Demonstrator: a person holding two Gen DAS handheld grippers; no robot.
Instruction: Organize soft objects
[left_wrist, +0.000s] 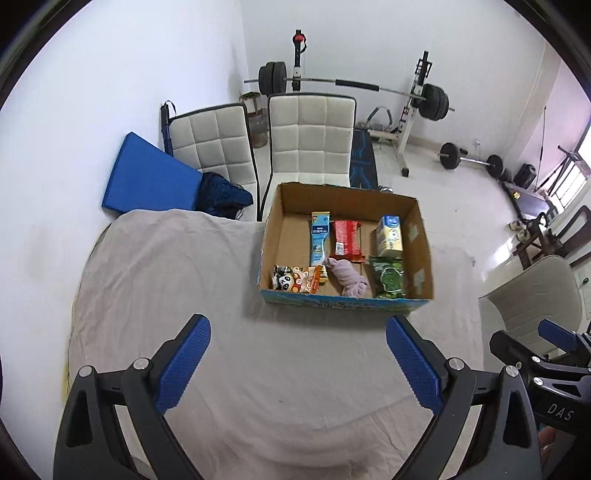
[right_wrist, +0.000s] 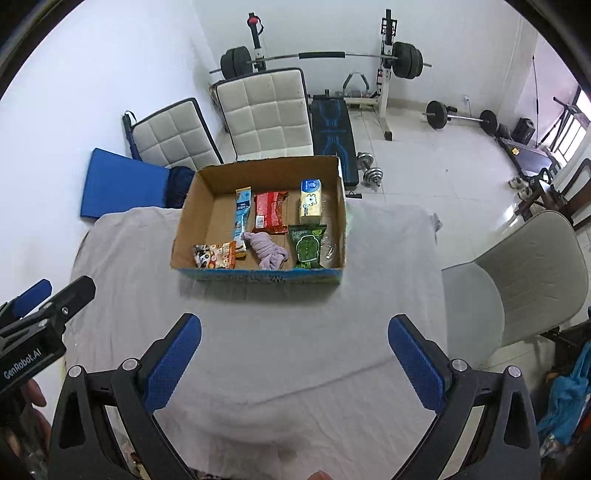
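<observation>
An open cardboard box (left_wrist: 421, 254) (right_wrist: 184, 225) stands on the cloth-covered table (left_wrist: 166, 277) (right_wrist: 388, 258). Inside lie a pale purple knotted cloth (left_wrist: 347, 278) (right_wrist: 266, 252), a panda snack pack (left_wrist: 295, 281) (right_wrist: 216, 255), a blue-white stick pack (left_wrist: 319, 238) (right_wrist: 242, 210), a red pack (left_wrist: 346, 238) (right_wrist: 269, 212), a yellow tissue pack (left_wrist: 388, 236) (right_wrist: 310, 201) and a green pack (left_wrist: 388, 277) (right_wrist: 307, 247). My left gripper (left_wrist: 298, 332) is open and empty, short of the box. My right gripper (right_wrist: 294, 330) is open and empty, short of the box.
Two white padded chairs (left_wrist: 310, 136) (right_wrist: 266, 114) and a blue mat (left_wrist: 151, 177) (right_wrist: 122, 184) stand behind the table. A beige chair (right_wrist: 517, 273) is at the right. A barbell rack (left_wrist: 417, 96), a bench (right_wrist: 332, 140) and dumbbells (right_wrist: 369, 170) fill the floor beyond.
</observation>
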